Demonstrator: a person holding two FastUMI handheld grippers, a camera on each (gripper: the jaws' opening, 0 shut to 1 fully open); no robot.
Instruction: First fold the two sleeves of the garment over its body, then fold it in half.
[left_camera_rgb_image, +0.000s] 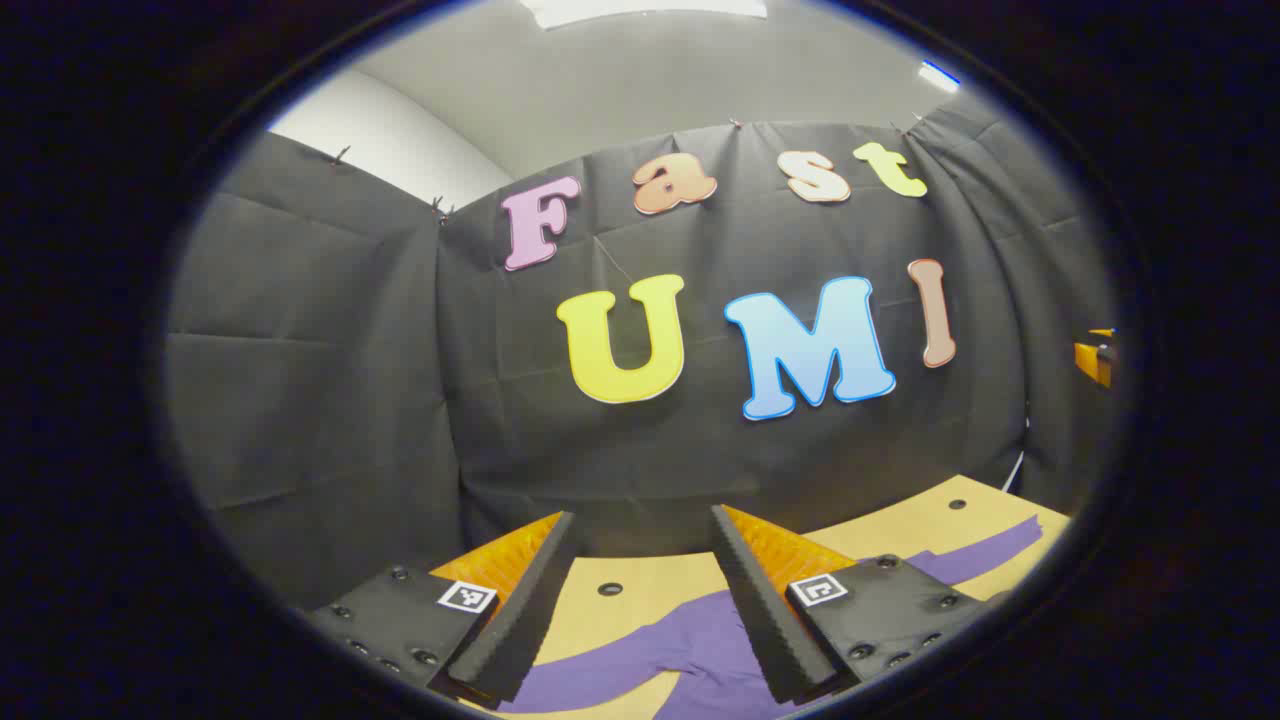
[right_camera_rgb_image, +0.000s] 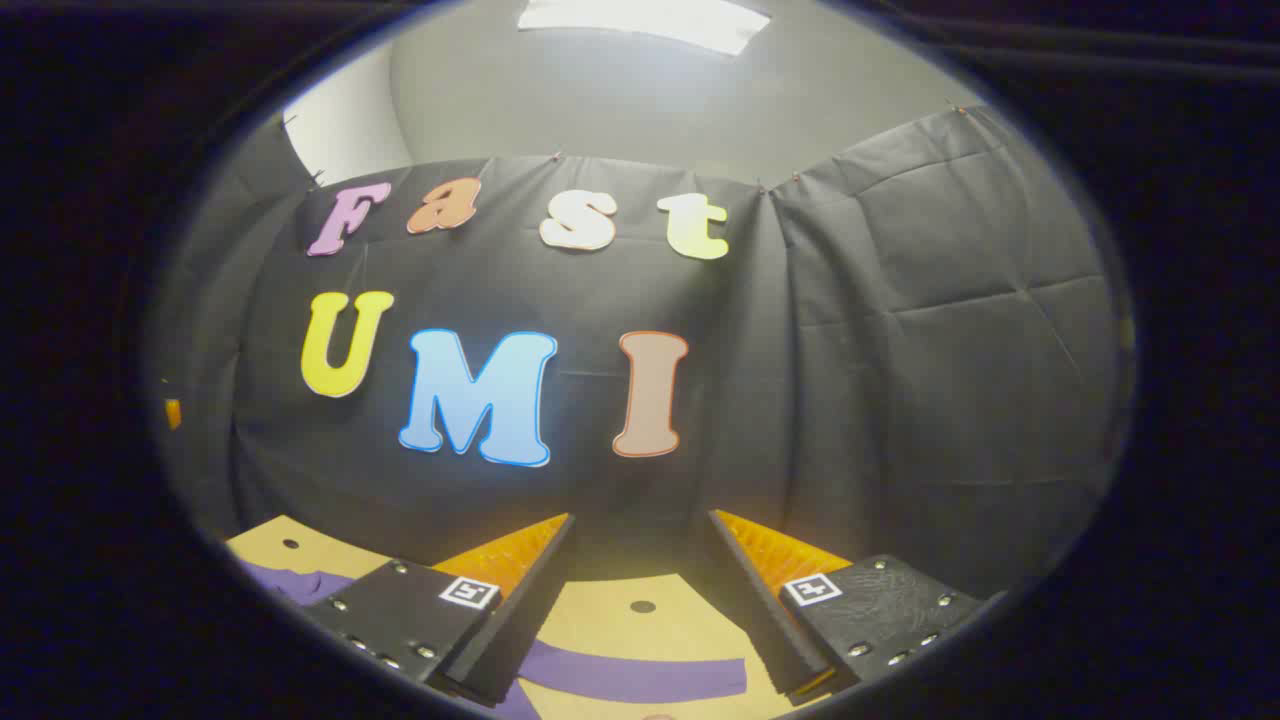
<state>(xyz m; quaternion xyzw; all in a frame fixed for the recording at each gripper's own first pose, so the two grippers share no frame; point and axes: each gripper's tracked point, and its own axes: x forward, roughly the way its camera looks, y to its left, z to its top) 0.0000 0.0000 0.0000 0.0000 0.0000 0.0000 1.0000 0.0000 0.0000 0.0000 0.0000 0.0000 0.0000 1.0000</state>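
Observation:
A purple garment (left_camera_rgb_image: 690, 645) lies flat on the light wooden table (left_camera_rgb_image: 650, 585). In the left gripper view a sleeve (left_camera_rgb_image: 985, 550) stretches away to the right. My left gripper (left_camera_rgb_image: 640, 530) hangs open above the garment, nothing between its fingers. In the right gripper view a purple sleeve (right_camera_rgb_image: 630, 675) runs across the table (right_camera_rgb_image: 650, 625) below my right gripper (right_camera_rgb_image: 640, 530), which is also open and holds nothing. More purple cloth (right_camera_rgb_image: 295, 582) shows at the left edge of that view.
The booth's black cloth wall (left_camera_rgb_image: 350, 400) stands close behind the table's far edge. Small round holes (left_camera_rgb_image: 610, 589) dot the tabletop. An orange and black object (left_camera_rgb_image: 1095, 355) sits at the far right in the left gripper view.

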